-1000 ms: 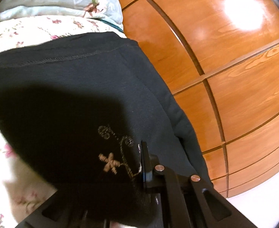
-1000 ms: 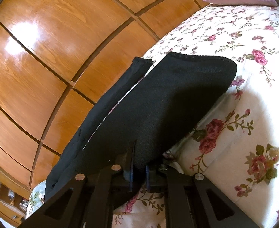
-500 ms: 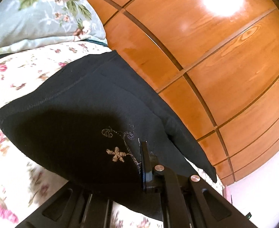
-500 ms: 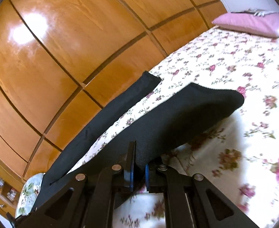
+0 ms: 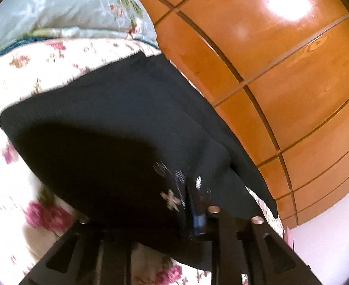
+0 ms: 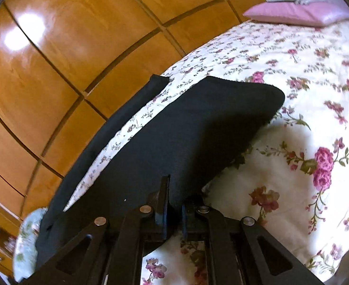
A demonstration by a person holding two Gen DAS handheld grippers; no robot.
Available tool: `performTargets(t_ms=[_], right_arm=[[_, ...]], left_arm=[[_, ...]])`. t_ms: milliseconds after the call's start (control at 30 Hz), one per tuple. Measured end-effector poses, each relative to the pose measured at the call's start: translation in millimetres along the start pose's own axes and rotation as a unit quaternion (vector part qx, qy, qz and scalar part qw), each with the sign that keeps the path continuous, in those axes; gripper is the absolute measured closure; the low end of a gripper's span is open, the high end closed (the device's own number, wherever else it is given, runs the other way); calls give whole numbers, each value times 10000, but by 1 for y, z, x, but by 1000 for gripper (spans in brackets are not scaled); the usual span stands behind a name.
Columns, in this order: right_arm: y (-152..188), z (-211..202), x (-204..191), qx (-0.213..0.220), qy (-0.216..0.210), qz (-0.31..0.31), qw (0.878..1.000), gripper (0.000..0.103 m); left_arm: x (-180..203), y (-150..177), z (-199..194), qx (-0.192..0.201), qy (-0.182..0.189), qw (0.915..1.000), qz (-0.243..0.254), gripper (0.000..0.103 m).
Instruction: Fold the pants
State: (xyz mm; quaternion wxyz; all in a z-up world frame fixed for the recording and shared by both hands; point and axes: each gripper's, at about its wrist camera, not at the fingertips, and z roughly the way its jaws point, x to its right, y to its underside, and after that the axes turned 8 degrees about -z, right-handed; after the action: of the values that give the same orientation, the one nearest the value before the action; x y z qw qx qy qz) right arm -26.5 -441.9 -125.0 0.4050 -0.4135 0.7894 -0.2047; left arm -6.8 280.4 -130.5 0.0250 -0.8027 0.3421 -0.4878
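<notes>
Above the floral bed (image 6: pixel 293 76), black pants (image 6: pixel 198 128) hang limp; left gripper (image 5: pixel 193 204) and right gripper (image 6: pixel 173 204) each pinch an edge. Soft, light cloth; best held at edges.

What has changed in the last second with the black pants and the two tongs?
The near leg of the black pants, held up by the right tongs, has swung away from the far leg: floral bedspread now shows between them. The left tongs have shifted along the waist end toward the embroidery. Unchanged: both tongs stay clamped on the pants.
</notes>
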Motion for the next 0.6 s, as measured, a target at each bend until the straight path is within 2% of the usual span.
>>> performTargets(t_ms=[100,233,300,333,367,400,500,600], right_arm=[[-3,0,8,-52,-179,262,9995,92],[-12,3,21,-7,-258,709,9971,91],[-15,6,20,1,-216,752,9969,91],[-16,7,17,-19,-152,664,9977,91],[-17,7,14,-47,-64,546,9985,92],[-18,5,10,-55,29,432,9990,93],[-20,-11,1,71,309,214,9993,93],[-20,-33,-1,187,385,342,9985,93]], left_arm=[[-4,-13,-3,217,-204,9996,-27,70],[-15,-29,-1,288,-250,9988,-298,70],[-17,-32,-1,287,-248,9987,-352,75],[-14,-31,1,272,-387,9985,-266,82],[-13,-30,2,263,-470,9983,-208,93],[-13,-30,1,264,-545,9980,-168,96],[-11,-30,-8,322,-636,9974,-120,96],[-9,-31,-22,422,-616,9972,-26,96]])
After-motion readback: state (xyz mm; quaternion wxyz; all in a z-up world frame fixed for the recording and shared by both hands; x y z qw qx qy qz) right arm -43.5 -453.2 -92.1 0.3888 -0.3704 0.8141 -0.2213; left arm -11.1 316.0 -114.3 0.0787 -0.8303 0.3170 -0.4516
